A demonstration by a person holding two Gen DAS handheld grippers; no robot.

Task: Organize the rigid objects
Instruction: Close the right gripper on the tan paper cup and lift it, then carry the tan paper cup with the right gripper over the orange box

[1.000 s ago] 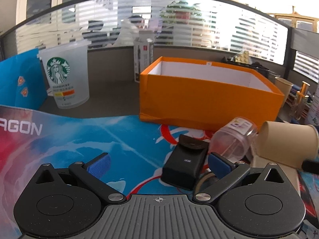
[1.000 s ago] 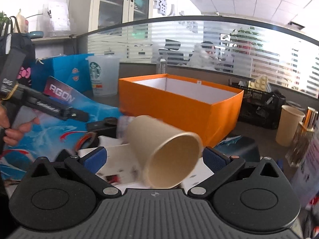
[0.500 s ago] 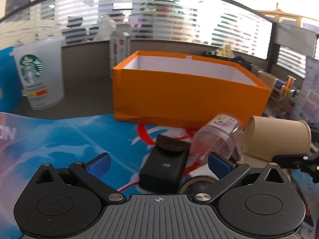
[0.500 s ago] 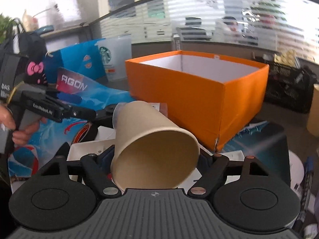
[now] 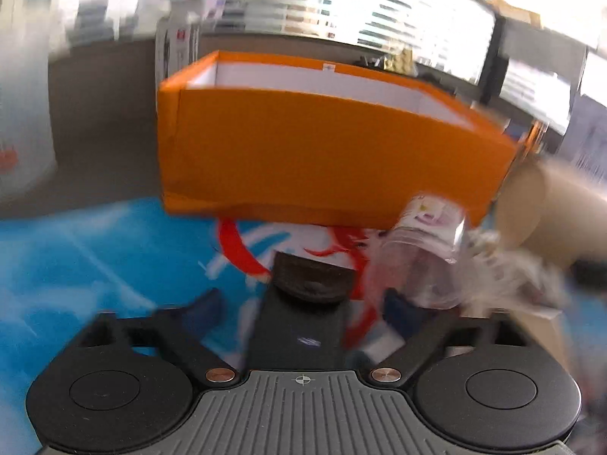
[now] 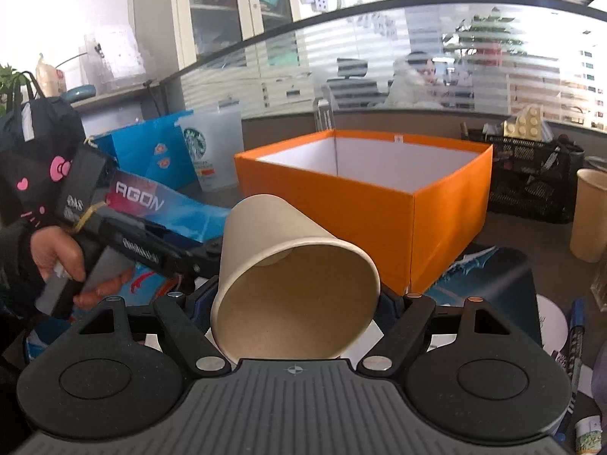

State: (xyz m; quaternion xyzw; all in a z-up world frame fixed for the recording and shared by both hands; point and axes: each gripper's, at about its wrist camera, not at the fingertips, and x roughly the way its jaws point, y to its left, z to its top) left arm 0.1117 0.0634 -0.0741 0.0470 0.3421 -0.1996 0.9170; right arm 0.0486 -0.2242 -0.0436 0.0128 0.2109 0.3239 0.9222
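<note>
A black case [image 5: 307, 284] lies on the blue mat, between the fingers of my left gripper [image 5: 301, 313]. Its jaws are closing and a gap still shows on each side of the case. This view is blurred. A clear plastic jar [image 5: 428, 250] lies on its side just right of the case. My right gripper [image 6: 296, 303] is shut on a tan paper cup [image 6: 288, 276], held tilted with its mouth toward the camera. The open orange box [image 6: 341, 212] stands behind the cup and fills the middle of the left wrist view [image 5: 322, 159].
In the right wrist view a hand [image 6: 49, 254] holds the left gripper at the left. A Starbucks cup [image 6: 206, 151] and a blue bag [image 6: 151, 151] stand behind the mat. A second paper cup [image 6: 590, 212] and a black mesh basket [image 6: 531, 174] stand right of the box.
The left gripper moved forward and down over the black case and its jaws narrowed around it. The right gripper shut on the paper cup and holds it a little higher.
</note>
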